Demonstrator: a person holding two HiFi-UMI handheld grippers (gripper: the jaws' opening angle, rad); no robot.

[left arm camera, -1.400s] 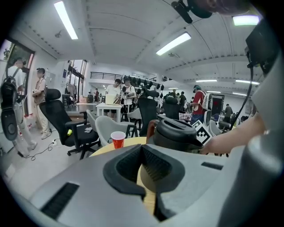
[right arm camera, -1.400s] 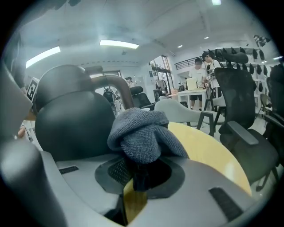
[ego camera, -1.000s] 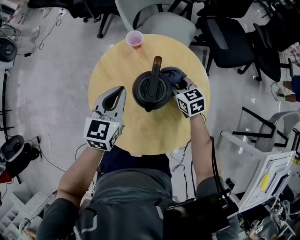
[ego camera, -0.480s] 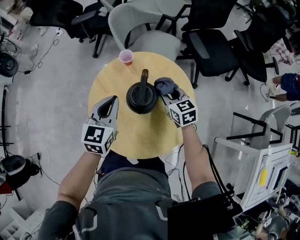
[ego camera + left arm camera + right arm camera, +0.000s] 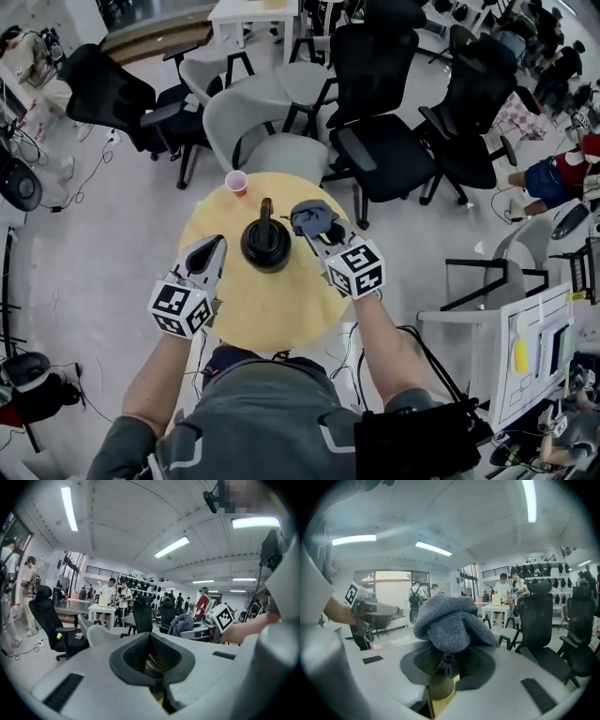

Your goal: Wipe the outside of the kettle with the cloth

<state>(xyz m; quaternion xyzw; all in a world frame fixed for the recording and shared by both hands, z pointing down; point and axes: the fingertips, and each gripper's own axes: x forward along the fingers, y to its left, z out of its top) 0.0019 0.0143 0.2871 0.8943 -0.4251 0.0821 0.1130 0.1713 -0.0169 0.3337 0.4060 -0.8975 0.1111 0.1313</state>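
Right gripper (image 5: 317, 236) jaws clamp cloth (image 5: 312, 217) near kettle (image 5: 265, 246); left gripper (image 5: 214, 247) jaws together, empty. Risk: unbraced kettle may slide across counter (image 5: 281, 314) under wiping.

The left gripper (image 5: 151, 654) has its dark ribbed pads pressed together with nothing between them, while farther off to the right the right gripper (image 5: 191, 630) has a bunched grey-blue cloth (image 5: 180, 624) at its tip, and a black office chair (image 5: 45, 617) stands far left.

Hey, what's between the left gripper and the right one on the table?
The black kettle stands between the left gripper and the right gripper, which grips the cloth; the head view shows it.
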